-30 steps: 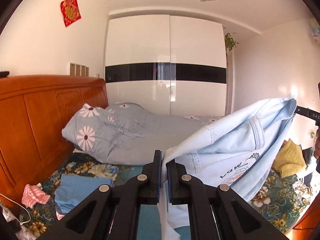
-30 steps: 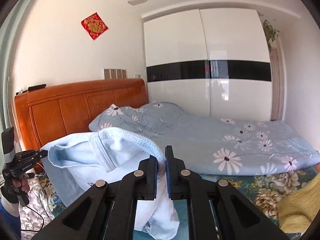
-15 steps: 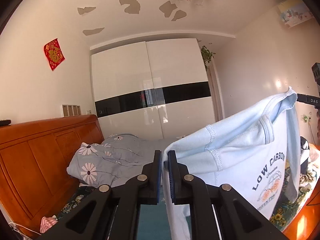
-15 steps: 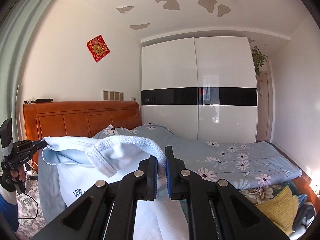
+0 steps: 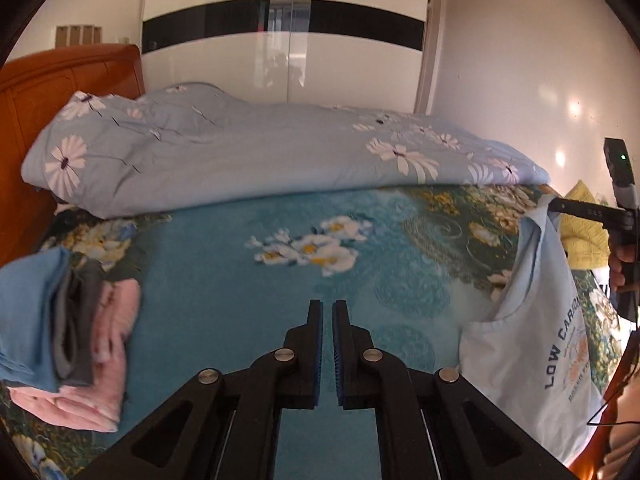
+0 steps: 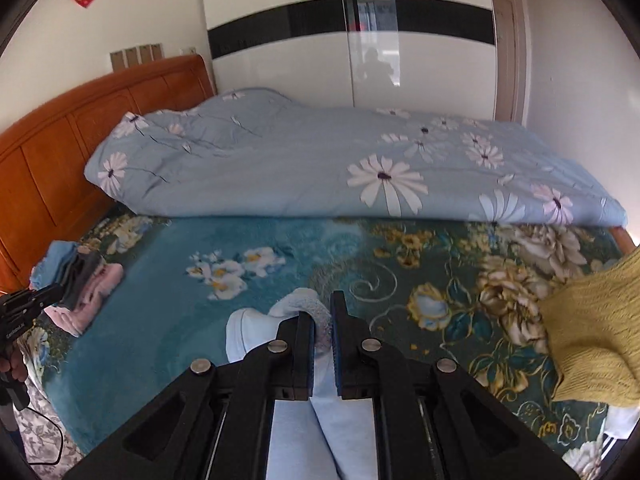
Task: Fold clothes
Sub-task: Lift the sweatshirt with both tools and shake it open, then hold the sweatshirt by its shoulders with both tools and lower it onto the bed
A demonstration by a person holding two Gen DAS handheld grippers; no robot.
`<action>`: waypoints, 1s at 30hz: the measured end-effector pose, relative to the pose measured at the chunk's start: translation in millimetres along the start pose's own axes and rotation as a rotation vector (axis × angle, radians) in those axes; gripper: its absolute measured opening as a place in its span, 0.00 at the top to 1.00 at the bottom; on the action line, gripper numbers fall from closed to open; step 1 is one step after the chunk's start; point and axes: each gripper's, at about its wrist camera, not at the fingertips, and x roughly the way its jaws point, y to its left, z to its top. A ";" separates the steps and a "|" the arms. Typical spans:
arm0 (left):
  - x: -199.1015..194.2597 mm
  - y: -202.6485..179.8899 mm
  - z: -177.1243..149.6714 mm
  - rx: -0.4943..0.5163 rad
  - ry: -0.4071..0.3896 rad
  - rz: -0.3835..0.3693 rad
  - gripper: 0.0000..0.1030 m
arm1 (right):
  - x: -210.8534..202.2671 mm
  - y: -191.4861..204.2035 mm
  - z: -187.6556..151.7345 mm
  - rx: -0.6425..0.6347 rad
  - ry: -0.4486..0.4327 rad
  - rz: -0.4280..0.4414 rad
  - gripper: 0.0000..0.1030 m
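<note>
Both grippers are working a light-blue sweatshirt (image 5: 532, 352) above the teal floral blanket (image 5: 248, 300): right gripper (image 6: 322, 330) clamping its ribbed edge, left gripper (image 5: 327, 320) nearly closed, apparently empty. A folded stack (image 5: 60, 328) is waiting headboard-side; this fold's barely starting.

Bottom of the shirt (image 5: 532, 344) drops off the left view's lower right edge, and its print only reads "LOW CARBO", smaller lines too tiny. In the right view most of it hides under the right gripper (image 6: 322, 322). The pile (image 5: 60, 320) of folded clothes is motion-blurred and cut by the left edge. Yellow knit (image 6: 592, 336) runs off the right edge. Reflection in the wardrobe (image 6: 376, 64) is just a dark smudge.
</note>
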 end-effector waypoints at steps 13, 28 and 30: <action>81.3 -81.1 -69.8 0.063 0.293 -0.411 0.87 | 38.8 -74.9 -38.6 0.156 0.060 -0.005 0.93; 80.5 -106.7 -68.9 0.121 0.289 -0.396 0.55 | -10.2 -88.0 -52.1 0.171 -0.018 0.040 0.93; 91.0 -114.3 -62.8 0.158 0.300 -0.406 0.54 | -16.6 -88.9 -51.7 0.173 -0.031 0.046 0.93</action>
